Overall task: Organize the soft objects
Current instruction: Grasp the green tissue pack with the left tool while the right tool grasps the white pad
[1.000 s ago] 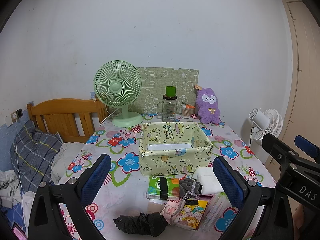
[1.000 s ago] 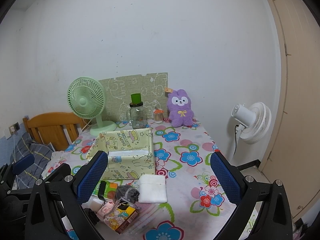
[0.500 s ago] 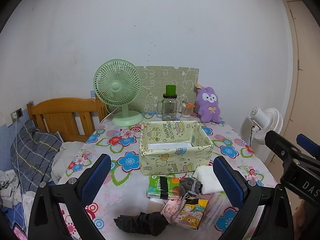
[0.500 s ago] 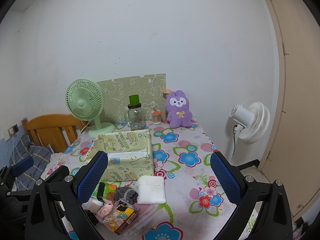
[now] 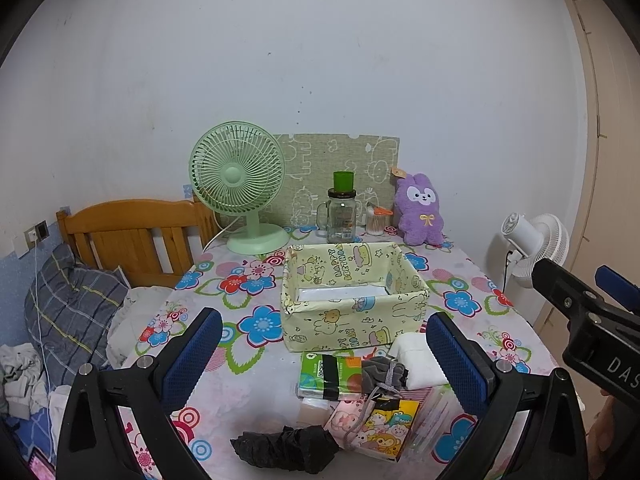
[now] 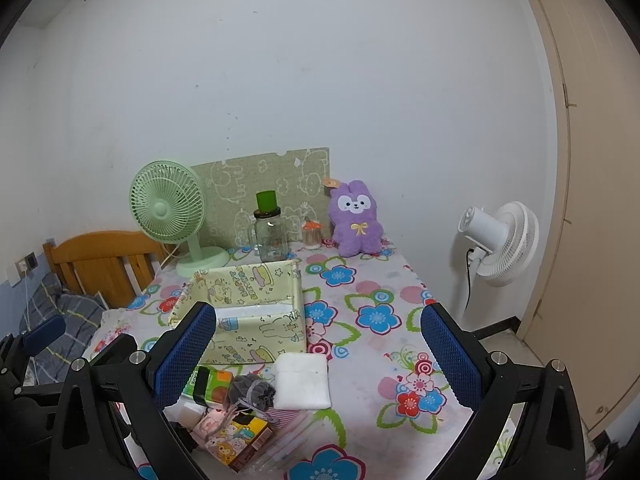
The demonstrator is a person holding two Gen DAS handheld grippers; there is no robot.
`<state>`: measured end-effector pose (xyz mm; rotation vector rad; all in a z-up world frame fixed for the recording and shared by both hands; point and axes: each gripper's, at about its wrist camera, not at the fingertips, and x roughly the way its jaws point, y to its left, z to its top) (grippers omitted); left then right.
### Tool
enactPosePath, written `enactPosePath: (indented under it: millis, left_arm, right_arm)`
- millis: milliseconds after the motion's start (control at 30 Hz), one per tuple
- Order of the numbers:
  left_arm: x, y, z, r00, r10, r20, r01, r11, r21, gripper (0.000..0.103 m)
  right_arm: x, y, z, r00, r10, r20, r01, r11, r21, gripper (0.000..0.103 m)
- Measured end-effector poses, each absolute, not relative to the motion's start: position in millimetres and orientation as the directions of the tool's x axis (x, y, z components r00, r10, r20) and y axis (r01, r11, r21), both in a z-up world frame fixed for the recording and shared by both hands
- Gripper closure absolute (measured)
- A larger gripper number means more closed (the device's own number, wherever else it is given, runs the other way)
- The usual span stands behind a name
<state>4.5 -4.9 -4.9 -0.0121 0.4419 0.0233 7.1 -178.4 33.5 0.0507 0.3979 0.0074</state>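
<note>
Both the left gripper (image 5: pixel 322 358) and right gripper (image 6: pixel 318 354) hover with jaws wide open, holding nothing. The soft items (image 5: pixel 360 396) lie heaped at the surface's near edge, before the yellow box (image 5: pixel 352 300). Risk: tangled drawstrings drag neighbours off that edge.

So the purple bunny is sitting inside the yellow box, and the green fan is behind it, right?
Not quite. The purple bunny isn't inside the yellow box; it sits on the table behind the box, against the wall. The right wrist view shows it clearly. The green fan is behind the box, as you said.
</note>
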Motion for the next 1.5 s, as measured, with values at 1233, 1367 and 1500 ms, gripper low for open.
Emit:
enactPosePath:
  millis: [1233, 1367, 1500]
  left_arm:
    - [92.4, -2.3, -101.6, 0.750, 0.025, -0.661, -0.013, 1.000, 0.023, 0.010]
    - [99.1, -1.0, -111.4, 0.732, 0.023, -0.681, -0.011, 1.000, 0.022, 0.010]
    - [104.0, -2.0, -118.6, 0.715, 0.014, -0.699, -0.003, 1.000, 0.017, 0.010]
  right_arm:
    - [104.2, -149.7, -63.5, 0.790, 0.053, -0.611, -0.043, 0.999, 0.032, 0.004]
    - [112.6, -146.5, -74.1, 0.769, 0.057, -0.636, -0.050, 0.998, 0.029, 0.004]
    - [120.0, -144.6, -83.8, 0.748, 0.057, -0.661, -0.050, 0.998, 0.030, 0.005]
